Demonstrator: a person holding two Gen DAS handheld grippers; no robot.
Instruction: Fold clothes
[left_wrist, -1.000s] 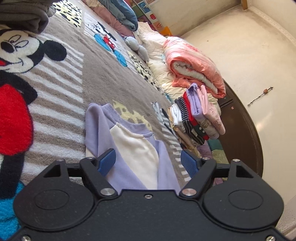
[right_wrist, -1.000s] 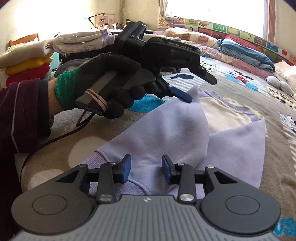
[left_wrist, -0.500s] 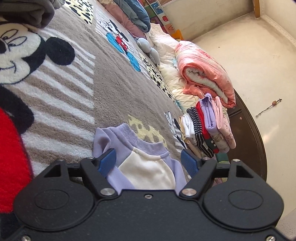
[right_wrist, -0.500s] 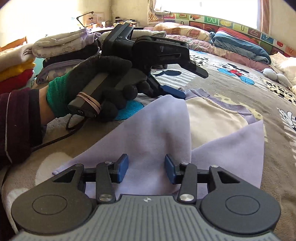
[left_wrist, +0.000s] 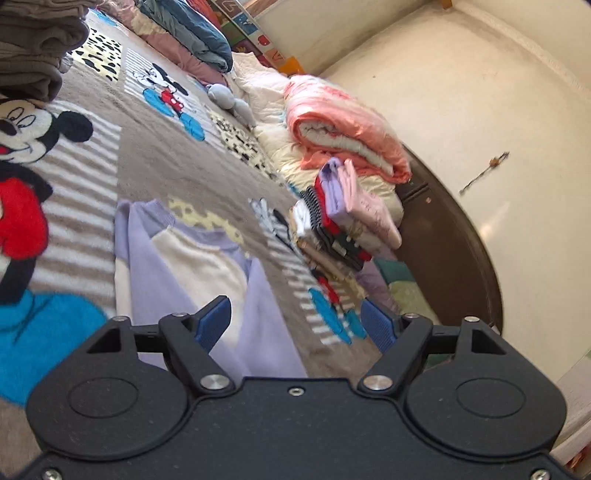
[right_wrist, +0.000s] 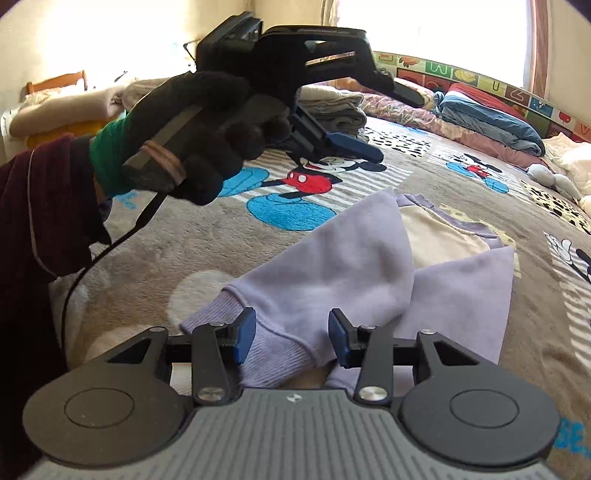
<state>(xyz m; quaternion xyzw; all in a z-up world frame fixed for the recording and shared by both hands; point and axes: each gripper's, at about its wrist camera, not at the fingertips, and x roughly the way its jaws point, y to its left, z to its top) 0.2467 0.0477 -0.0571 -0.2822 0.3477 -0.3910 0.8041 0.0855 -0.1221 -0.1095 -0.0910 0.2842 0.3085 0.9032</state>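
A lavender sweatshirt with a cream front (left_wrist: 192, 266) (right_wrist: 332, 266) lies flat on the cartoon-mouse blanket (left_wrist: 155, 162), both sleeves folded inward across the body. My right gripper (right_wrist: 291, 339) is open, low over the ribbed cuff (right_wrist: 266, 350) of the near sleeve, which lies between the blue pads without being pinched. My left gripper (left_wrist: 295, 325) is open and empty, held above the garment's lower part. In the right wrist view a black-gloved hand (right_wrist: 207, 136) holds that left gripper (right_wrist: 388, 122) raised over the blanket, well clear of the sweatshirt.
A stack of folded clothes (left_wrist: 343, 221) stands at the bed's right edge beside a rolled pink quilt (left_wrist: 343, 129). Grey folded items (left_wrist: 33, 44) lie at the far left, folded bedding (right_wrist: 491, 118) by the wall. The dark bed frame (left_wrist: 461, 258) meets the floor.
The left gripper has lifted up and away from the sweatshirt. The right gripper has widened slightly and drawn back, so the sleeve cuff now shows between its pads.
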